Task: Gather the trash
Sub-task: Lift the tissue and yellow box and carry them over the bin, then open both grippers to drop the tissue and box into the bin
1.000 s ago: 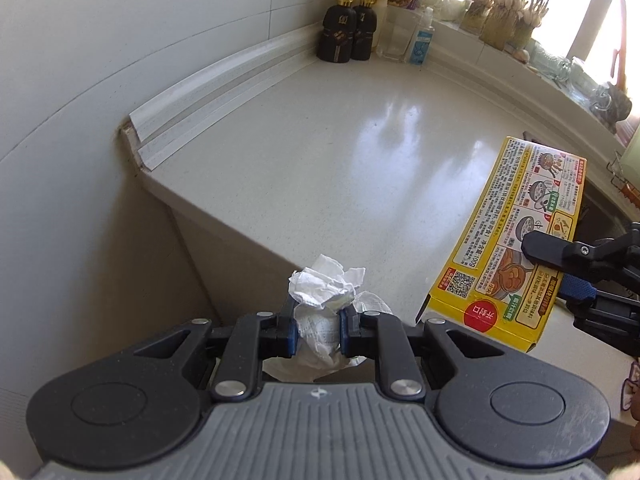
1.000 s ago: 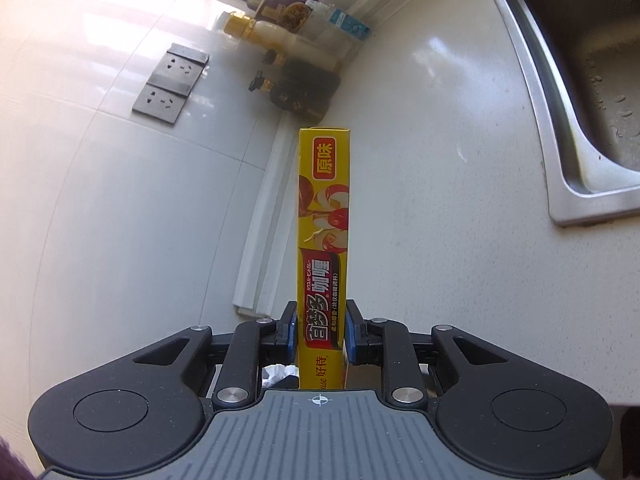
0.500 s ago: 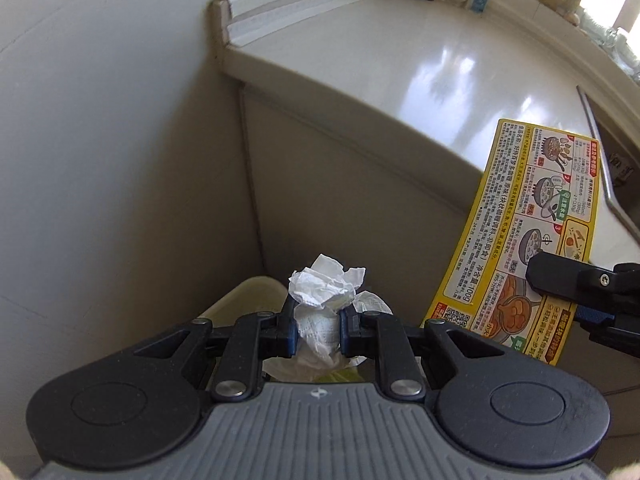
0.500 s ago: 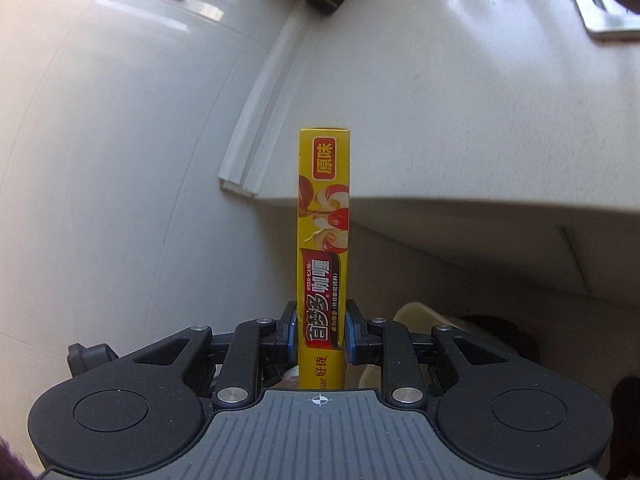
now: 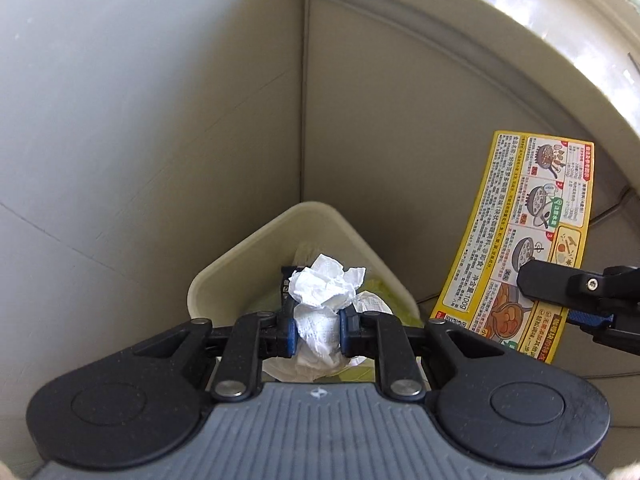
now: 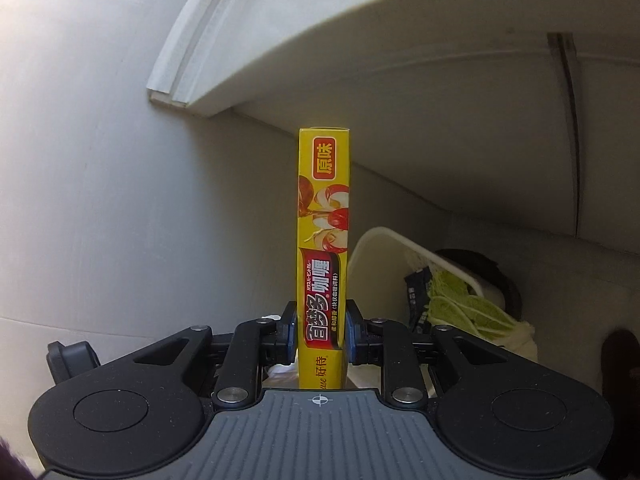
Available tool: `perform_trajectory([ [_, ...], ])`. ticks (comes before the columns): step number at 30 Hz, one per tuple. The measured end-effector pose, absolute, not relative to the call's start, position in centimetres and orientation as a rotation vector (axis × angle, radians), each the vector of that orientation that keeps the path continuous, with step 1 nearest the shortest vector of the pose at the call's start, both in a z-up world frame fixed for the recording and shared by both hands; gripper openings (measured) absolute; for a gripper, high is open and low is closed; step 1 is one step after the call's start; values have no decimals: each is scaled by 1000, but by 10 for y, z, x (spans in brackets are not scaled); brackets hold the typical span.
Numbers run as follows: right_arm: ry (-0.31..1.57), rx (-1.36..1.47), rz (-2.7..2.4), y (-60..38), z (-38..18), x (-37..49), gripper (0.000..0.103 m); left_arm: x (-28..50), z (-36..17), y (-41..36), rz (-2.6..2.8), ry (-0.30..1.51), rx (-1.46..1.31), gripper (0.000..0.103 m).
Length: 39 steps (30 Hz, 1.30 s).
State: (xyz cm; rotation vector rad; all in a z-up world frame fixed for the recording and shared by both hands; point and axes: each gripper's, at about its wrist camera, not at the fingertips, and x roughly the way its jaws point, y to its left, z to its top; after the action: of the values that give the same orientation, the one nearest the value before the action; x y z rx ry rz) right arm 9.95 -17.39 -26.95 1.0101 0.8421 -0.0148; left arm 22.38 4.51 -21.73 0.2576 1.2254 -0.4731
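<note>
The left gripper (image 5: 316,334) is pinching a crumpled white paper tissue (image 5: 325,300) directly over the cream plastic waste bin (image 5: 224,268); the right gripper (image 6: 320,330) is clamping a flat yellow cardboard curry box (image 6: 323,240) near its lower end, its long axis pointing up and away from the jaws, beside the bin rather than over it; this is the drop-off step, judging by position; next, the tissue calls for opening, the box for shifting over the bin's mouth.
</note>
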Motion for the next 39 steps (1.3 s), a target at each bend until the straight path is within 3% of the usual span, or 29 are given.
perform_trajectory([
  [23, 1125, 948, -81, -134, -395, 174, 22, 263, -327, 29, -342, 1374, 371, 17],
  [39, 1155, 915, -46, -123, -410, 196, 23, 269, -338, 46, -317, 1366, 393, 18],
])
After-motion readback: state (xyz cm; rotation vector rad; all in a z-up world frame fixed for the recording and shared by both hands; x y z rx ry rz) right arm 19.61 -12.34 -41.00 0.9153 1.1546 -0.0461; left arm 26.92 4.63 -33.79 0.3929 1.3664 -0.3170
